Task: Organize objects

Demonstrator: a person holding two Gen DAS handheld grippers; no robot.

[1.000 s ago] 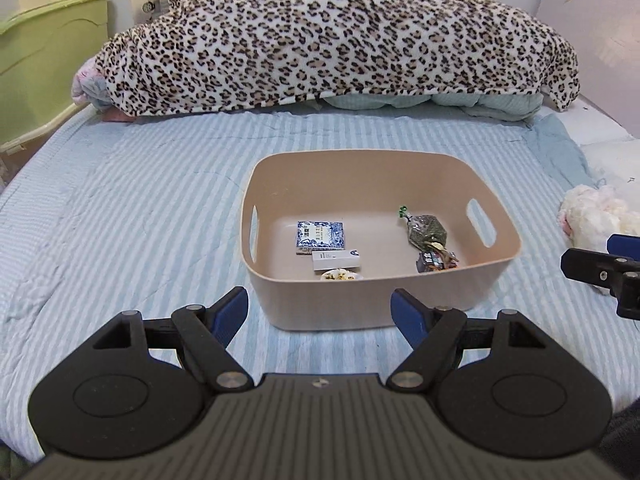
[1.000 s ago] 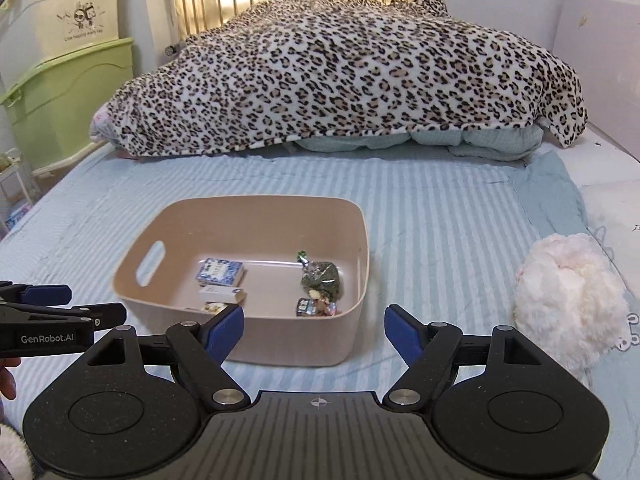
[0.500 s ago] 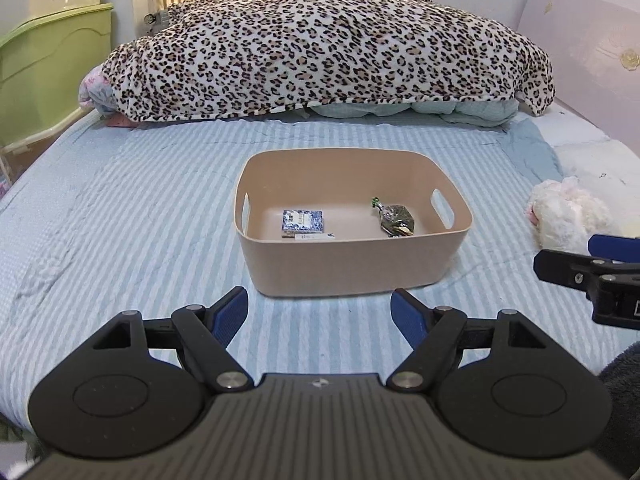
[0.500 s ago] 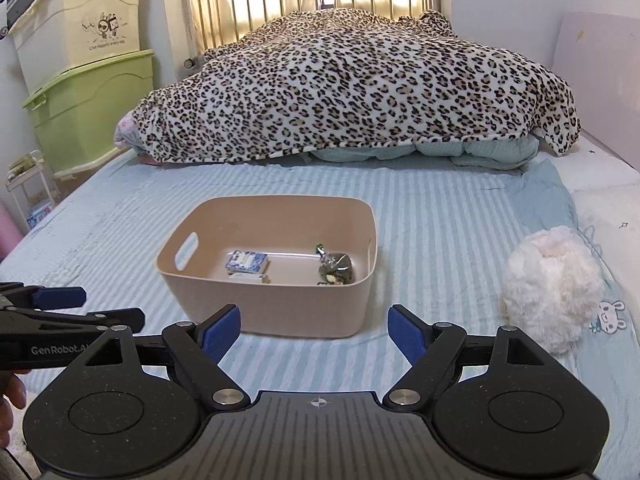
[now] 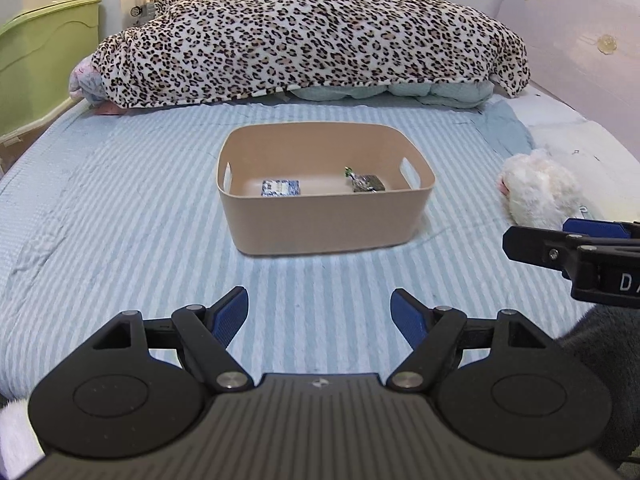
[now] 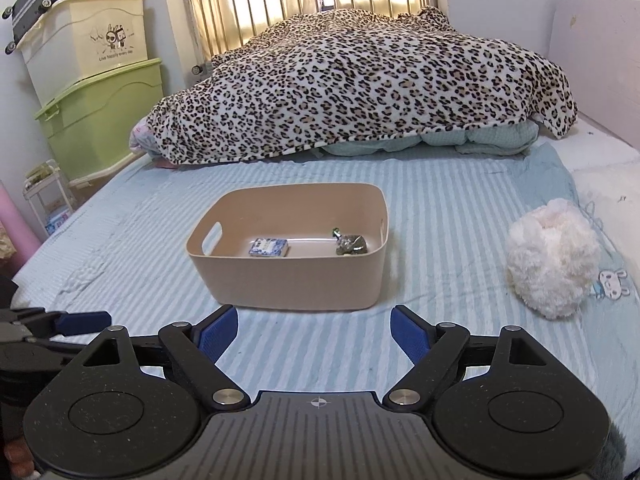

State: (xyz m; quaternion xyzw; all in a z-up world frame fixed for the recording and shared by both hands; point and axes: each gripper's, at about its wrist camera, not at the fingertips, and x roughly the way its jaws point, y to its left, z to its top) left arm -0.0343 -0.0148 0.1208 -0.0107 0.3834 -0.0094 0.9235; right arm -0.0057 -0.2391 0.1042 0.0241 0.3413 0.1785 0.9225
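A beige plastic basket (image 5: 328,224) (image 6: 288,280) stands on the striped blue bed. Inside it lie a blue patterned packet (image 5: 280,188) (image 6: 269,247) and a dark green wrapped bag (image 5: 367,182) (image 6: 350,244); its near wall hides the rest of the floor. My left gripper (image 5: 319,312) is open and empty, well short of the basket. My right gripper (image 6: 314,330) is open and empty, also short of the basket. The right gripper's fingers (image 5: 560,240) show at the right edge of the left wrist view.
A white fluffy plush (image 5: 538,192) (image 6: 554,256) lies on the bed right of the basket. A leopard blanket (image 5: 304,36) (image 6: 360,88) is heaped at the far end. Green and cream storage bins (image 6: 96,80) stand left of the bed.
Both grippers have pulled back and away from the basket, which now looks smaller and farther. Both stay open and empty.
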